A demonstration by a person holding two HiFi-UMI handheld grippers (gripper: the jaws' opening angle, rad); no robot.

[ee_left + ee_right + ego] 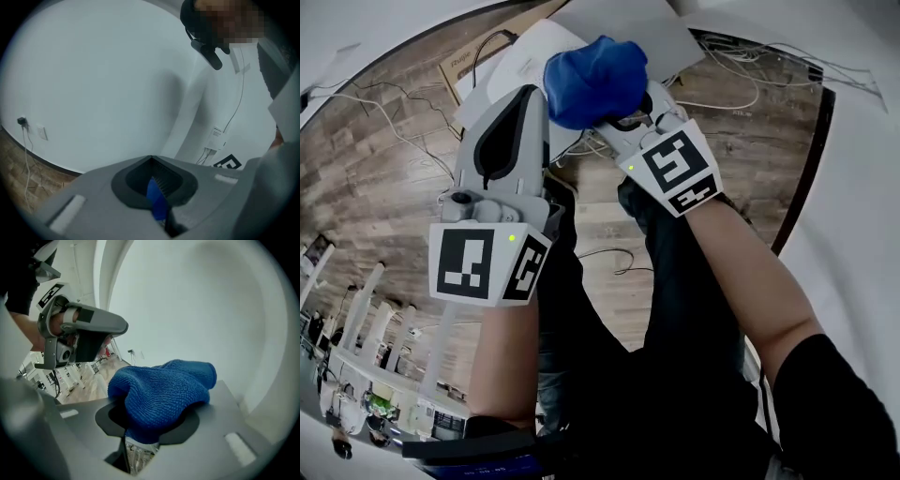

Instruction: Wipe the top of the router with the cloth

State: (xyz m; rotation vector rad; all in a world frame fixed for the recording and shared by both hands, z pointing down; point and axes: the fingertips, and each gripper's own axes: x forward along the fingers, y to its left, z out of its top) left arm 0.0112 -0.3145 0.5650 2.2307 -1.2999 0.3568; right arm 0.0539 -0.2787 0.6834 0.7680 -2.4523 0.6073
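Head view: both grippers are held up over the person's legs (pixel 675 300), with open wood floor (pixel 384 187) to the left and a white wall (pixel 862 206) close on the right. The right gripper (pixel 145 427) clamps the bunched blue cloth (pixel 595 80). The left gripper (pixel 157 206), touching it, pinches a thin edge.

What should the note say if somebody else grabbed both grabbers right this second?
Left gripper: shut, pinching a thin blue edge of the cloth.
Right gripper: shut on the bunched-up cloth, most of which bulges out above its jaws.
Things: the cloth is held up in the air between both grippers. The flat white box that looks like the router lies on the wooden floor beyond them, among cables.
Done: cloth picked up. Whether any wiping has happened cannot be told.
Left: lower the cloth onto the router's top and wipe across it.
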